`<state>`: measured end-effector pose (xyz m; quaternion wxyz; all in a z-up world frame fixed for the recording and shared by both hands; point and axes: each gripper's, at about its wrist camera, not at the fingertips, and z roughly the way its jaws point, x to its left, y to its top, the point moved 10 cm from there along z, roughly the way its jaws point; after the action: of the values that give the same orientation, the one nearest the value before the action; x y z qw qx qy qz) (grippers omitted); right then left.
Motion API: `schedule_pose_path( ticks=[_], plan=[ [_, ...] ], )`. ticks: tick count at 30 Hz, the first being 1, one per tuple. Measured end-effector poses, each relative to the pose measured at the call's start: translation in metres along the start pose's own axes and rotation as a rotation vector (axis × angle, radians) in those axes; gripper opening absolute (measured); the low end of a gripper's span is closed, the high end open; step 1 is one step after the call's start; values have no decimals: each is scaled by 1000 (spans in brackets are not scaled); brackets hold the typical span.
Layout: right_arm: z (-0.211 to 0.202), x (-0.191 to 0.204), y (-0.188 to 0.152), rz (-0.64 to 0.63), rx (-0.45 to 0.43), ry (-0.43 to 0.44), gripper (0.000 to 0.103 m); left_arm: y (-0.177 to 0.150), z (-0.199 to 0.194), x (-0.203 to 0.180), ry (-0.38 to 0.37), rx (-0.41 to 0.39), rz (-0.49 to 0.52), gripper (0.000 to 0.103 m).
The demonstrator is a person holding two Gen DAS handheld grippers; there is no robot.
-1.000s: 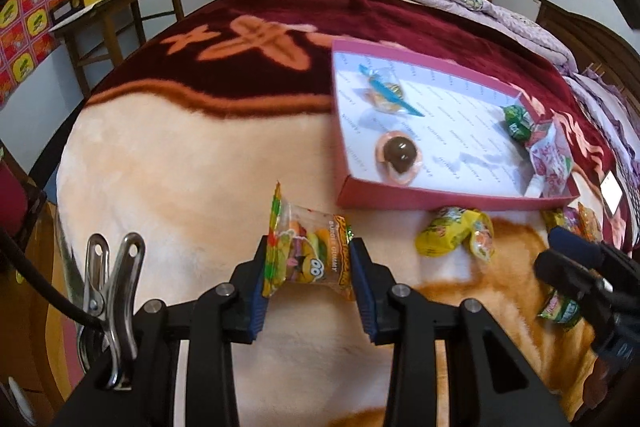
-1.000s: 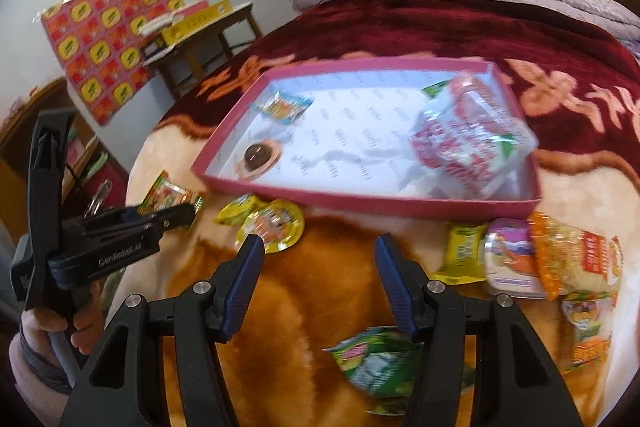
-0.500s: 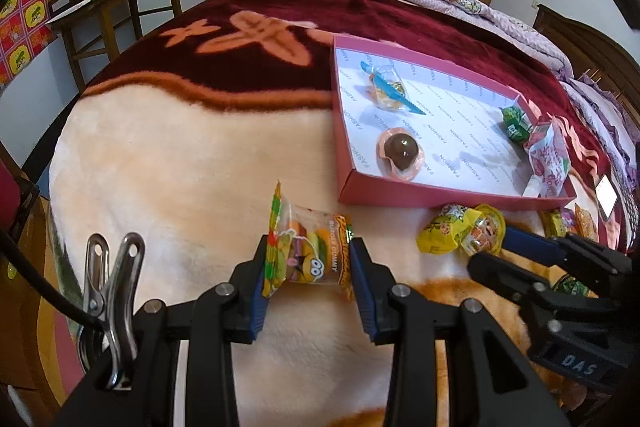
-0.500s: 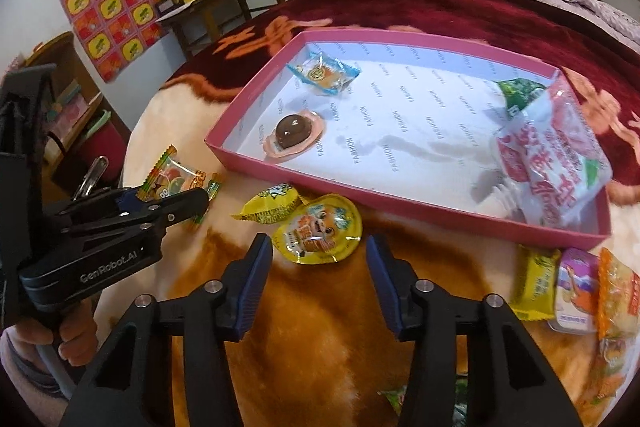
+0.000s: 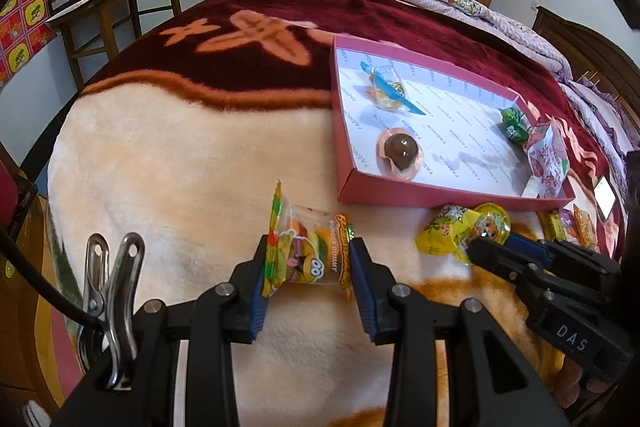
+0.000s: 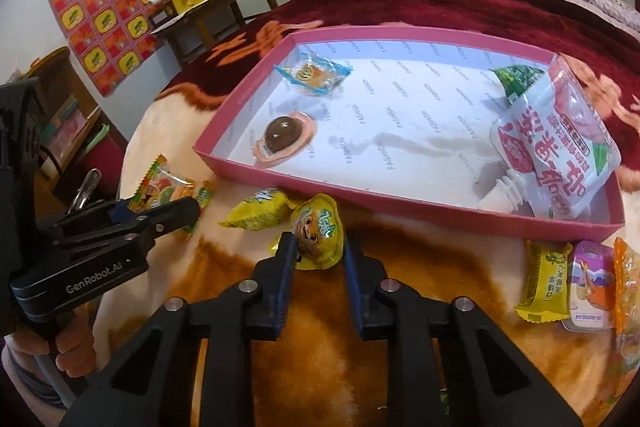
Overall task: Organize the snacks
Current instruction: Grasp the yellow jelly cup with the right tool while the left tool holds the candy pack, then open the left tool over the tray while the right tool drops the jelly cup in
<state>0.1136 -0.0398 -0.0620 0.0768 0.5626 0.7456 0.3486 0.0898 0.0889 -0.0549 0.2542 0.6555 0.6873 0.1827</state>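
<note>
The burger gummy packet (image 5: pixel 310 253) is clamped between the left gripper's (image 5: pixel 308 279) pads above the blanket (image 5: pixel 168 163). The yellow jelly cup (image 6: pixel 320 233) is pinched in the right gripper (image 6: pixel 318 259), jaws closed on it, just before the pink box's (image 6: pixel 400 203) near wall.

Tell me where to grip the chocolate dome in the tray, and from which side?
Grip the chocolate dome across its raised brown middle, coming from above: its pink rim lies flat on the tray floor and gives no edge, and the near wall blocks a low approach.
</note>
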Motion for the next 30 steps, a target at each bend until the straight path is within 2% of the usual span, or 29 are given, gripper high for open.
schedule_pose_path(
  ticks=[17,30],
  plan=[
    [-24,-4,-7,42,-31,49,24,9,-25,-18,-11,-47,28,38],
    [-48,-13,-1,69,-85,56,24,30,-33,-44,-45,-82,71,38]
  ],
)
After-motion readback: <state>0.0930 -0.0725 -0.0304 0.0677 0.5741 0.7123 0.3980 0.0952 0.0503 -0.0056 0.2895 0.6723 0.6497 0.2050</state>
